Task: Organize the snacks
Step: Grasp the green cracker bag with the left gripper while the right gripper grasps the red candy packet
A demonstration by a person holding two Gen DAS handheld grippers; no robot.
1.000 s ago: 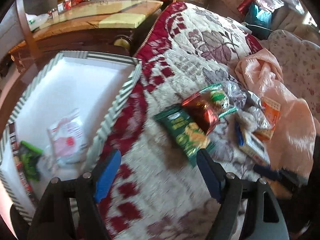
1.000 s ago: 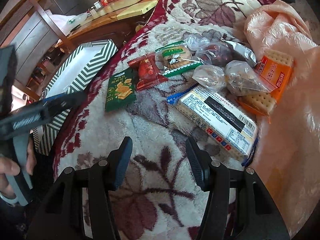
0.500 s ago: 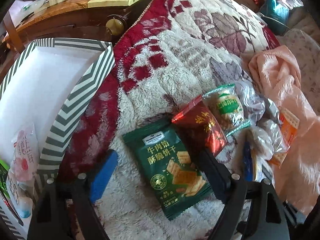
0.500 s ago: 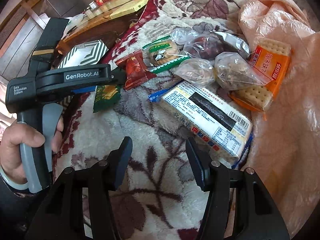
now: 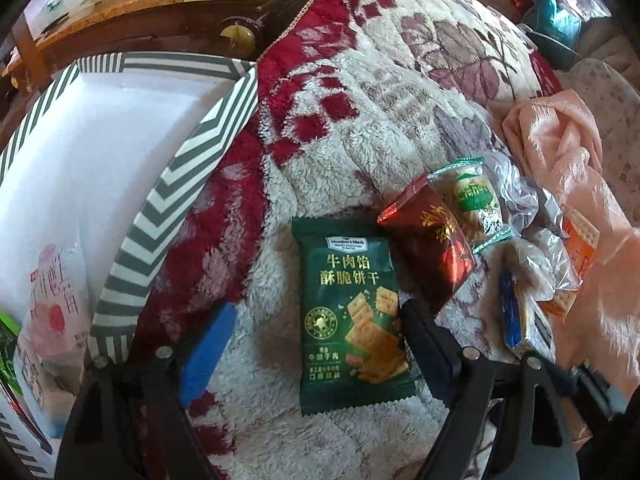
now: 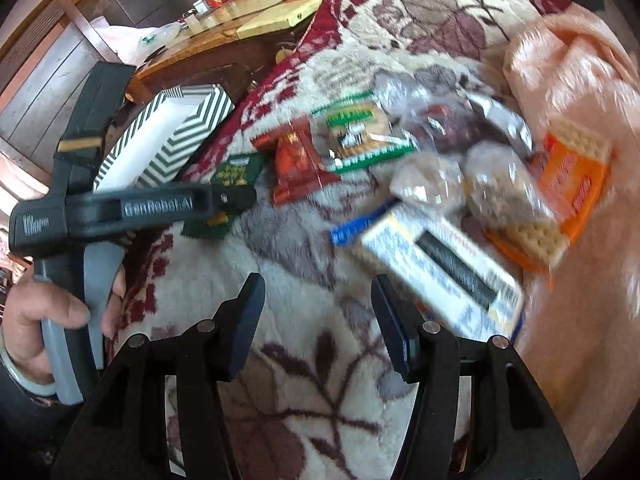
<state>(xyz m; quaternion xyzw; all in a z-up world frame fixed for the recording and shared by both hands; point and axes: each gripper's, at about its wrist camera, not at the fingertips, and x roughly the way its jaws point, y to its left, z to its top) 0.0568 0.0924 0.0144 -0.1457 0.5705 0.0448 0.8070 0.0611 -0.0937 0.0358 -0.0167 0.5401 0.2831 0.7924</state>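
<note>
Left gripper point(image 5: 308, 336) is over the green cracker packet point(image 5: 350, 312), jaws spread wide on either side of it and not pressing yet. The packet lies flat on the fleece blanket point(image 5: 360, 92), just beside the red packet point(image 5: 434, 248), which touches its upper right corner. The striped box point(image 5: 168, 216) is close on the left, with a pink packet point(image 5: 56, 304) already inside.

Right gripper point(image 6: 318, 312) hangs over bare blanket, jaws half spread, nothing between them.

My read on handling: the green packet is light, thin, crinkly film over brittle crackers, probably slick. I'd pinch across the short width near the middle, or take a sealed edge, with light force. Soft fleece gives, so I can press the fingertips down. Main risk is catching the red packet too.
</note>
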